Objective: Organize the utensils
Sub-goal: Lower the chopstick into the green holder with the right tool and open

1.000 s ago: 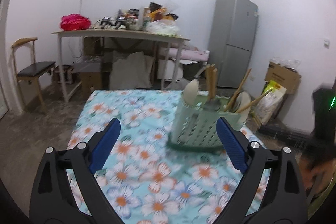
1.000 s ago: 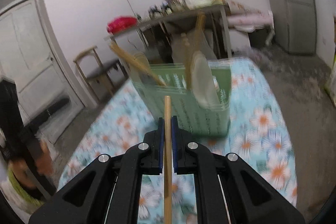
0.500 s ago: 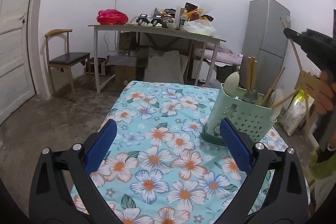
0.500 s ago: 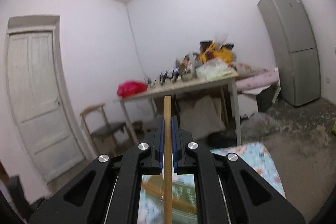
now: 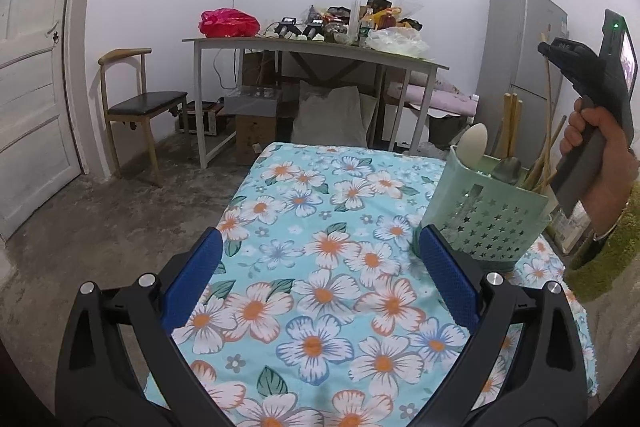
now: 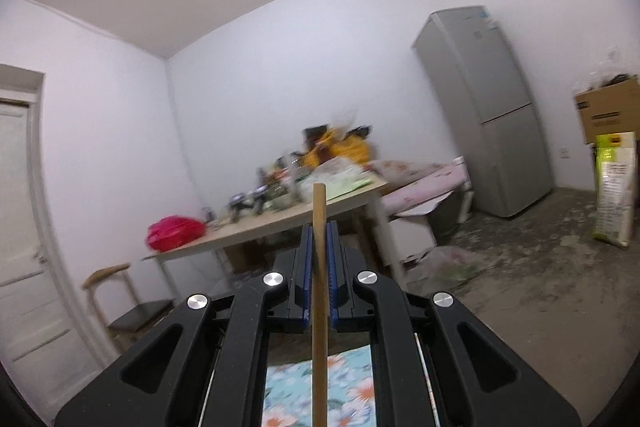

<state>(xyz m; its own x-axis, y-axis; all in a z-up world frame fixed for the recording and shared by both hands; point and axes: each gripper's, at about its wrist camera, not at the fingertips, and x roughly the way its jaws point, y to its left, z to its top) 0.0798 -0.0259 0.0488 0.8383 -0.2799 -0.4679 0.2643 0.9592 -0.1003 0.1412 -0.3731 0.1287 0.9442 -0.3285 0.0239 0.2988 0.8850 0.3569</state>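
Right gripper (image 6: 319,259) jaws clamped on a thin wooden chopstick (image 6: 319,291), plain light-brown stick running up between the blue pads (image 6: 306,267) with its blunt tip poking out past them; gripper held level, raised above the holder, person's hand (image 5: 600,163) wrapped round its grey handle. Left gripper (image 5: 320,259) jaws wide apart, nothing between them, angled down over the tablecloth (image 5: 320,267), which is turquoise with white-and-orange flowers. Utensil holder (image 5: 486,213) stands just past the left gripper's right-side finger near the cloth's right edge: pale green plastic, star-shaped perforations, holding a pale spoon (image 5: 473,147), a dark spoon, and several wooden chopsticks leaning at angles. Beyond: bare concrete floor, wooden chair (image 5: 138,107) with dark seat, white door at left, long cluttered table (image 5: 312,45) with a pink bag (image 5: 229,23), grey fridge (image 5: 520,67) in the corner, cardboard box (image 6: 608,113) and a sack against the far right wall
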